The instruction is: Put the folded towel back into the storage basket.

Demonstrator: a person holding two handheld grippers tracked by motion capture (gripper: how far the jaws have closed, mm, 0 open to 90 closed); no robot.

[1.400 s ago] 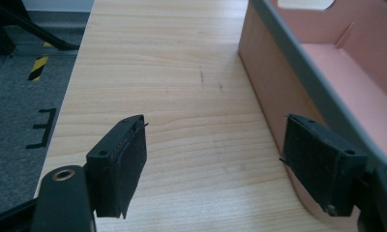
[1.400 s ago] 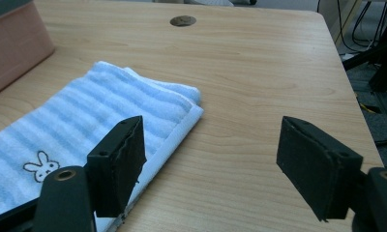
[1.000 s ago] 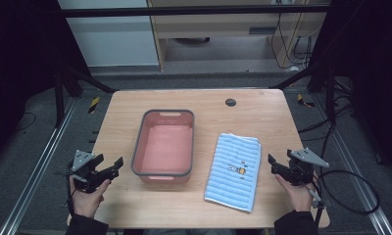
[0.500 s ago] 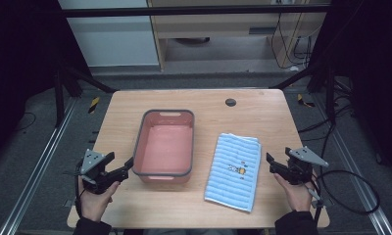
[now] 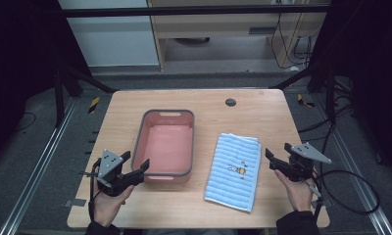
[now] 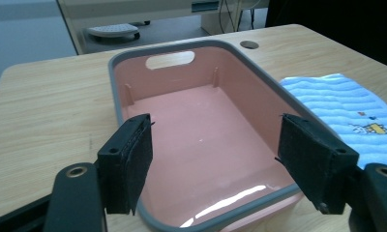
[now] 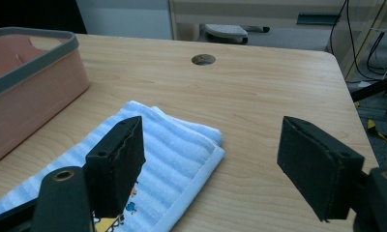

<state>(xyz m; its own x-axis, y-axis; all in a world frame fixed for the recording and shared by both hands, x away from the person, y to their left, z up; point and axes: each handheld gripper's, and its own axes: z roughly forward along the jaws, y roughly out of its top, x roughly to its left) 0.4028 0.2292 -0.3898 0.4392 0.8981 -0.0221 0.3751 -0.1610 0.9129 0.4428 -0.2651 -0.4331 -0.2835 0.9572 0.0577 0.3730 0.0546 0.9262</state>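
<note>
A pink tub with a grey rim (image 5: 167,144) stands empty in the middle of the wooden table (image 5: 243,115). To its right lies a folded blue striped towel (image 5: 234,170) with a small cartoon print. My left gripper (image 5: 134,172) is open at the tub's near left corner, its jaws spread above the near rim (image 6: 230,218). My right gripper (image 5: 275,159) is open just right of the towel, and its left jaw hangs over the towel's edge (image 7: 182,150). Nothing is held in either.
A round cable hole (image 5: 230,102) sits near the table's far edge. Black frame posts and cables stand beyond the table on both sides. A cable trails from the right gripper off the table's right side (image 5: 351,196).
My left gripper has moved right and forward from the table's left edge to the tub's near corner. The right gripper has barely moved.
</note>
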